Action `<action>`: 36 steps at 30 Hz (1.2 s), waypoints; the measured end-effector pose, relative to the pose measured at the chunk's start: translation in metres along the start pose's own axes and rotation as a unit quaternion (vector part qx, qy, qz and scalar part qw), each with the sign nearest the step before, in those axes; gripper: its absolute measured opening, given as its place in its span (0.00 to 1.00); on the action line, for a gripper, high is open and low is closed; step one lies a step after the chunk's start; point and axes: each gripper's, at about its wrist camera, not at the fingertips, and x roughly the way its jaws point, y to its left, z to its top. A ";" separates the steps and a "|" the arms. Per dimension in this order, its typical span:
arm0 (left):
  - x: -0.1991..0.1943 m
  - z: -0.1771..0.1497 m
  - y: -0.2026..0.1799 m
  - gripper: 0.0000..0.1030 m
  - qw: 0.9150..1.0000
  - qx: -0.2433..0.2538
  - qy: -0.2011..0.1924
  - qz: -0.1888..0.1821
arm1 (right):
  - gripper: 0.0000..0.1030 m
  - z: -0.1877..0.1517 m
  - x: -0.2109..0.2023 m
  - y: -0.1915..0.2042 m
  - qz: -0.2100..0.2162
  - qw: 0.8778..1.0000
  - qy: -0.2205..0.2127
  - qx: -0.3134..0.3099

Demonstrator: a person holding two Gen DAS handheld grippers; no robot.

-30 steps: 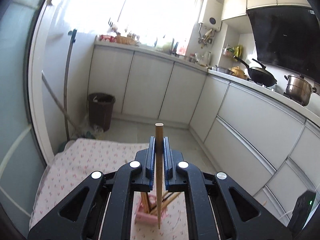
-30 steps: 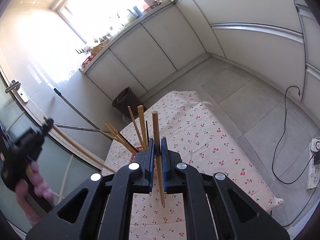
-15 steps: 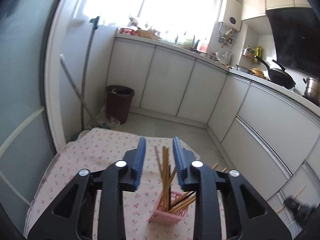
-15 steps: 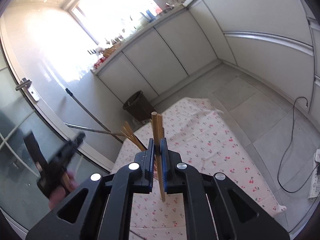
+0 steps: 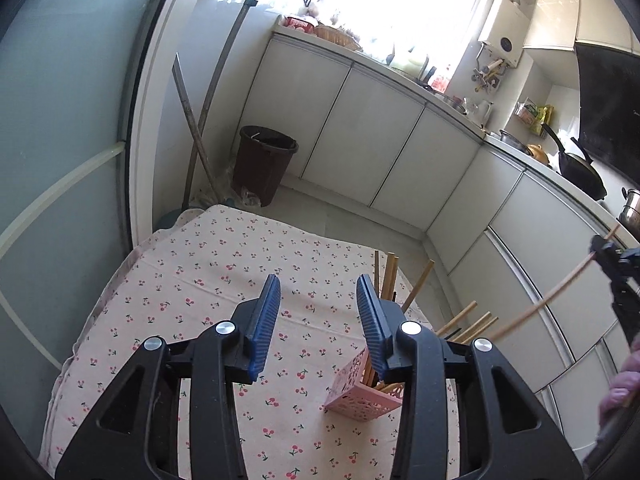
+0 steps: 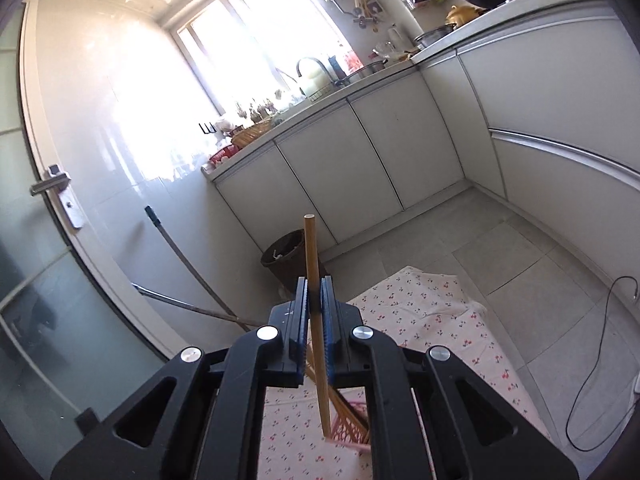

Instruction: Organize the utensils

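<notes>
A pink lattice holder (image 5: 362, 398) stands on the cherry-print tablecloth (image 5: 224, 280) with several wooden chopsticks (image 5: 389, 276) leaning in it. My left gripper (image 5: 318, 322) is open and empty, above and left of the holder. My right gripper (image 6: 315, 330) is shut on one wooden chopstick (image 6: 314, 272), held nearly upright with its lower tip over the pink holder (image 6: 350, 426). The right gripper (image 5: 618, 280) with its chopstick (image 5: 548, 296) also shows at the right edge of the left wrist view.
A dark waste bin (image 5: 264, 168) and leaning broom handles (image 5: 200, 136) stand beyond the table's far edge. White kitchen cabinets (image 5: 360, 136) run along the back and right. A black cable (image 6: 592, 364) lies on the floor at the right.
My left gripper let go of its chopstick into the holder, opened wide and drew back. My right gripper swung over the holder, its chopstick still held.
</notes>
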 end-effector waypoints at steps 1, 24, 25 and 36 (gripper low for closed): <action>0.002 -0.001 0.002 0.37 1.000 0.001 0.002 0.001 | 0.09 -0.003 0.010 -0.002 -0.005 1.000 0.002 -0.004; -0.028 -0.048 -0.062 0.78 0.993 0.111 -0.032 0.015 | 0.90 -0.096 -0.040 -0.038 -0.179 0.975 -0.006 -0.128; -0.031 -0.049 -0.064 0.83 0.992 0.114 -0.042 0.018 | 0.92 -0.100 -0.044 -0.040 -0.189 0.973 -0.011 -0.131; -0.047 -0.089 -0.095 0.93 0.976 0.189 -0.069 0.088 | 0.93 -0.123 -0.078 -0.050 -0.252 0.956 -0.032 -0.147</action>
